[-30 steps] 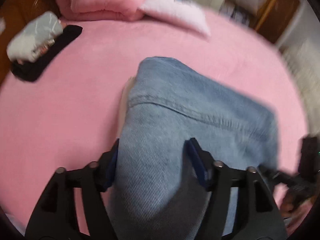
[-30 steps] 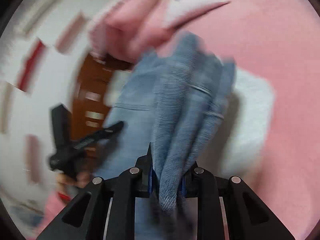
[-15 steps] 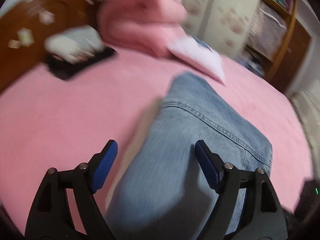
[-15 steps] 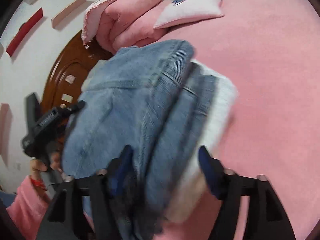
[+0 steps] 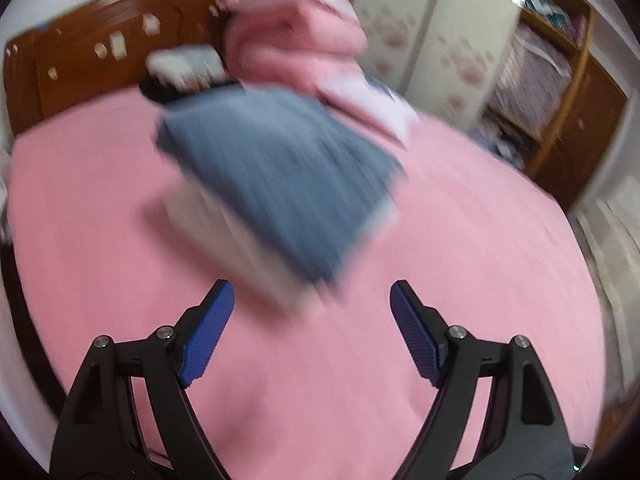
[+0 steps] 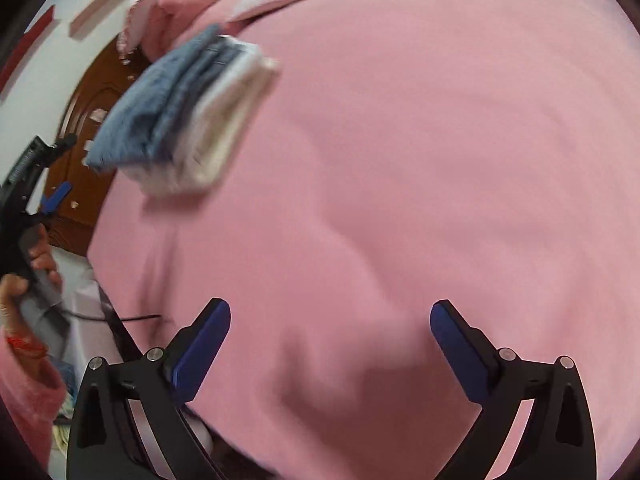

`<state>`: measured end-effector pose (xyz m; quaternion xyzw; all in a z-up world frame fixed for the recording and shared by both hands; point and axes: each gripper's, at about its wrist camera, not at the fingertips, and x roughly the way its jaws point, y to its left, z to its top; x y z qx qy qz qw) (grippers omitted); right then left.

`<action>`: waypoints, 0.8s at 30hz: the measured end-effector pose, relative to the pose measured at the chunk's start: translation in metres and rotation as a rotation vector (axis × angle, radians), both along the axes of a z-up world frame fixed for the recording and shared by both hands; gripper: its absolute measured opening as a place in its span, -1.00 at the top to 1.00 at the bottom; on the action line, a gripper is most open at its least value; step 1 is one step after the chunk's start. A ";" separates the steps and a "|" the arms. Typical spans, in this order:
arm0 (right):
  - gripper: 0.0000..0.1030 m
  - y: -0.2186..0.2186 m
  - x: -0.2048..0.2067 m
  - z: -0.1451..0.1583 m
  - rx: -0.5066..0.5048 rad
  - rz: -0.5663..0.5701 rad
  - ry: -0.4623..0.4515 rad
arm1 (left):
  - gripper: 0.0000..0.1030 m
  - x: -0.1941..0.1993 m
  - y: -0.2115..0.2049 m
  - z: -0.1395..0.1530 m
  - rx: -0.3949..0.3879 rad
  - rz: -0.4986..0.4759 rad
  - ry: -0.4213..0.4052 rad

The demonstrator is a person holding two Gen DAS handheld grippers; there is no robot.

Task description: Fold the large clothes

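Note:
Folded blue jeans (image 5: 276, 168) lie on top of a folded white garment (image 5: 224, 236), stacked on the pink bed (image 5: 360, 360). Motion blurs the pile. In the left wrist view my left gripper (image 5: 312, 300) is open, drawn back from the pile, with only bedsheet between its blue pads. In the right wrist view the jeans (image 6: 160, 100) and white garment (image 6: 224, 128) sit far off at the upper left. My right gripper (image 6: 330, 320) is still opening, jaws wide over bare sheet, nothing between them. The left gripper (image 6: 36, 168) shows at that view's left edge, held by a hand (image 6: 36, 264).
A brown wooden headboard (image 5: 88, 60) stands behind the bed. A rolled pink blanket (image 5: 296, 48), a white pillow (image 5: 368, 100) and a grey-and-black bundle (image 5: 184, 72) lie near it. A wardrobe and wooden shelves (image 5: 560, 92) stand at the right.
Both grippers let go of the jeans and pulled well back from the pile. The right jaws went from shut on the denim to wide apart. The jeans now lie folded on the white garment.

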<state>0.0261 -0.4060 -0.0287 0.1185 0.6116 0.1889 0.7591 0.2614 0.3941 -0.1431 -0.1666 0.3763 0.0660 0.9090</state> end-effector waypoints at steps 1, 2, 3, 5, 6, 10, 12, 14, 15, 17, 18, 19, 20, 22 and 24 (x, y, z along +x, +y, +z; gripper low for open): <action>-0.98 -0.020 -0.017 -0.001 -0.038 -0.011 0.020 | -0.52 -0.016 -0.018 -0.003 -0.001 -0.025 0.031; -0.98 -0.050 -0.043 0.000 -0.088 -0.029 0.045 | -0.52 -0.038 -0.050 -0.008 0.006 -0.077 0.096; -0.99 -0.072 -0.066 -0.001 -0.111 -0.038 0.057 | -0.52 -0.054 -0.067 -0.010 0.013 -0.110 0.131; -0.99 -0.125 -0.110 0.008 -0.135 -0.074 0.074 | -0.52 -0.092 -0.118 -0.017 0.024 -0.205 0.243; -0.99 -0.148 -0.129 0.013 -0.141 -0.095 0.082 | -0.52 -0.107 -0.133 -0.018 0.021 -0.223 0.272; -0.99 -0.218 -0.189 0.038 -0.233 -0.138 0.097 | -0.52 -0.177 -0.208 -0.009 0.033 -0.314 0.368; -0.99 -0.246 -0.211 0.057 -0.262 -0.149 0.070 | -0.52 -0.202 -0.232 0.000 0.054 -0.347 0.369; -0.99 -0.277 -0.229 0.075 -0.253 -0.198 0.044 | -0.52 -0.234 -0.256 0.012 0.071 -0.373 0.394; -0.99 -0.286 -0.234 0.081 -0.242 -0.218 0.042 | -0.52 -0.241 -0.262 0.017 0.075 -0.385 0.400; -0.99 -0.302 -0.240 0.096 -0.216 -0.268 0.064 | -0.52 -0.261 -0.282 0.036 0.109 -0.443 0.399; -0.99 -0.308 -0.244 0.104 -0.205 -0.283 0.069 | -0.52 -0.256 -0.283 0.048 0.124 -0.457 0.394; -0.99 -0.301 -0.241 0.111 -0.194 -0.296 0.070 | -0.52 -0.264 -0.293 0.060 0.152 -0.482 0.377; -0.99 -0.310 -0.247 0.123 -0.160 -0.320 0.062 | -0.52 -0.263 -0.296 0.070 0.166 -0.495 0.361; -0.99 -0.304 -0.246 0.140 -0.103 -0.358 0.048 | -0.52 -0.271 -0.305 0.089 0.188 -0.504 0.327; -0.99 -0.303 -0.249 0.156 -0.041 -0.393 0.044 | -0.52 -0.267 -0.308 0.100 0.199 -0.515 0.301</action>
